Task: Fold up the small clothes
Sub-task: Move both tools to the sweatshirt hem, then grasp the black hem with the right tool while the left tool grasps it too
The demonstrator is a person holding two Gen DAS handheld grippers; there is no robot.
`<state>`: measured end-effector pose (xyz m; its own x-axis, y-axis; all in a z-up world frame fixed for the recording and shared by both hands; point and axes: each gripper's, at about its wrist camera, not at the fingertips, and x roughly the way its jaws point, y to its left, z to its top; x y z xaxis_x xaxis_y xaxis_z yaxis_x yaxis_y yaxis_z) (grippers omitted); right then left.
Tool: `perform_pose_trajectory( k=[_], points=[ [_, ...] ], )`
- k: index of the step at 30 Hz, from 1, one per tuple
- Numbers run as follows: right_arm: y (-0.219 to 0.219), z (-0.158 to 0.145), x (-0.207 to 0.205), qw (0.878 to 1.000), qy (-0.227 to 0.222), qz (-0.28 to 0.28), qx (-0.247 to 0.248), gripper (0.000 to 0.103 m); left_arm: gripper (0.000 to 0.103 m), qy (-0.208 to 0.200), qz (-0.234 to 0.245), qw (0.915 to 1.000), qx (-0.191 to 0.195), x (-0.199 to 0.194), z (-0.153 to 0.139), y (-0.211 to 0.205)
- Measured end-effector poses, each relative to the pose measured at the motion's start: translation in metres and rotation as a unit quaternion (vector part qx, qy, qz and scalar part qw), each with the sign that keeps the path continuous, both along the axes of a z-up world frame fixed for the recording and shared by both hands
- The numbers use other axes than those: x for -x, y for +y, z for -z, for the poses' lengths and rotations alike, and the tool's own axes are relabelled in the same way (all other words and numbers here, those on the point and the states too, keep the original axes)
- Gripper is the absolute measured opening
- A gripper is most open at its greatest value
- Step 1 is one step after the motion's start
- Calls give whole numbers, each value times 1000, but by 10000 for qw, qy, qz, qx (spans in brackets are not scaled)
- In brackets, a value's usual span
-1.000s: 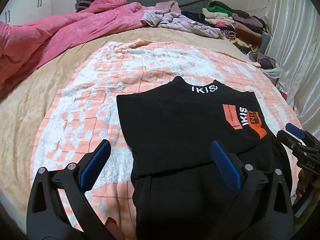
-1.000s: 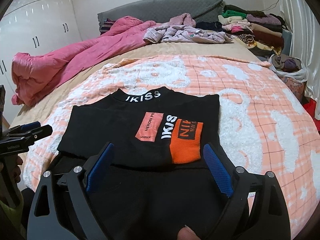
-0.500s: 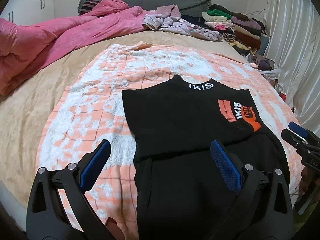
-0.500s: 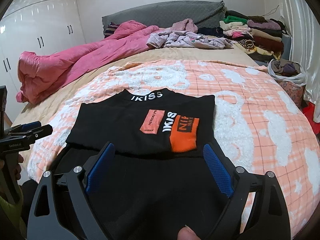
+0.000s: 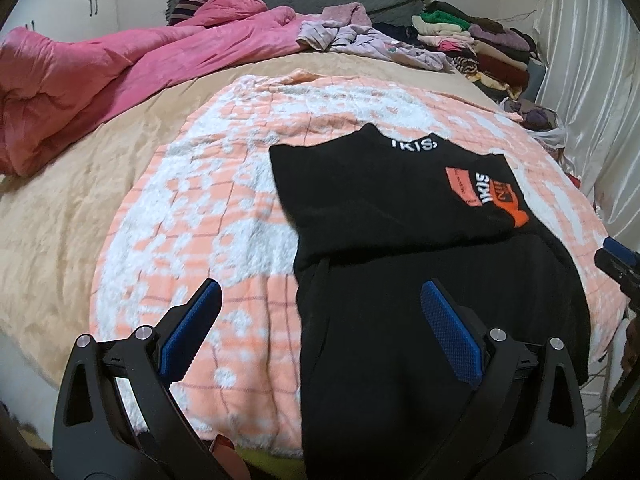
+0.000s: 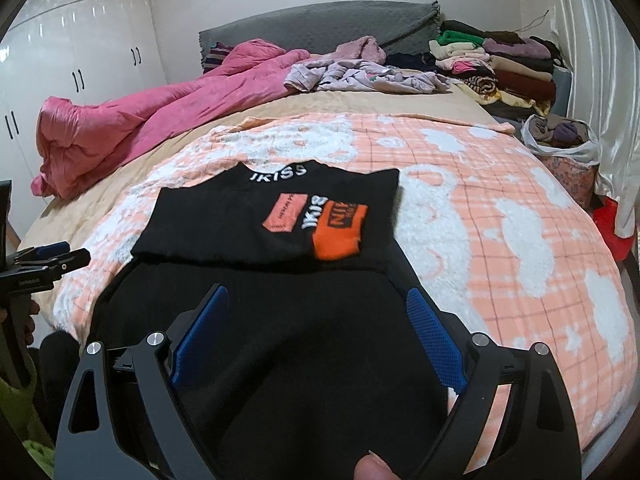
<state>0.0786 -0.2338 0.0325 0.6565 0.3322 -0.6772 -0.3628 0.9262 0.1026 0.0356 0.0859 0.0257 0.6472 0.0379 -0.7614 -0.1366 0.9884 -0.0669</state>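
Note:
A black top [image 5: 384,200] with white "IKISS" lettering and orange patches lies folded on the orange-and-white blanket [image 5: 224,216]. It also shows in the right wrist view [image 6: 256,224]. Its near part [image 5: 424,320] hangs over the bed's front edge. My left gripper [image 5: 320,320] is open and empty above the garment's near left edge. My right gripper [image 6: 318,328] is open and empty above the garment's near part. The right gripper shows at the right edge of the left wrist view [image 5: 620,260]; the left gripper shows at the left edge of the right wrist view [image 6: 44,264].
A pink duvet [image 5: 100,76] is bunched at the far left of the bed. Loose pale clothes [image 5: 360,40] and a stack of folded clothes [image 5: 480,48] lie at the back right. A bag of clothes [image 6: 560,136] stands right of the bed. White wardrobes [image 6: 80,60] stand left.
Both grippers have drawn back from the bed and risen a little, so the top looks smaller and farther. Both stay open and empty. The garment has not moved.

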Motion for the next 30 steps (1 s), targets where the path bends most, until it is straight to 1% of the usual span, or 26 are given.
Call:
perform_pose_trajectory(
  k=[4,12,16,21,23,24,25,26,27,28,29,30],
  points=[
    [-12,6,11,9999,79,64,70,90,93,77,-10,9999,-77,13,7,1],
    [-41,27,34,9987,367,266,210,90,93,243,-85,9996,-151,37,23,8],
    [-54,36,42,9979,487,336,252,90,93,309,-122,9994,-119,46,29,10],
    [-65,51,52,9964,672,388,339,90,93,270,-48,9996,-96,56,31,2],
    [-68,58,57,9955,778,373,389,88,93,284,-8,9995,-134,58,32,-3],
    [-69,62,59,9949,828,379,428,85,93,295,17,9995,-146,59,33,-5],
    [-71,68,62,9938,917,394,482,77,93,321,43,9993,-174,61,35,-8],
    [-72,74,64,9928,1017,391,497,73,93,351,57,9992,-187,61,37,-9],
    [-74,78,65,9919,1102,385,499,66,93,377,67,9991,-186,62,39,-11],
    [-74,82,66,9911,1168,389,510,62,93,403,86,9990,-190,62,40,-13],
    [-75,89,68,9896,1264,415,544,61,93,419,103,9989,-200,63,41,-15],
    [-76,93,69,9888,1310,433,569,53,93,432,119,9988,-215,63,42,-17]
  ],
)
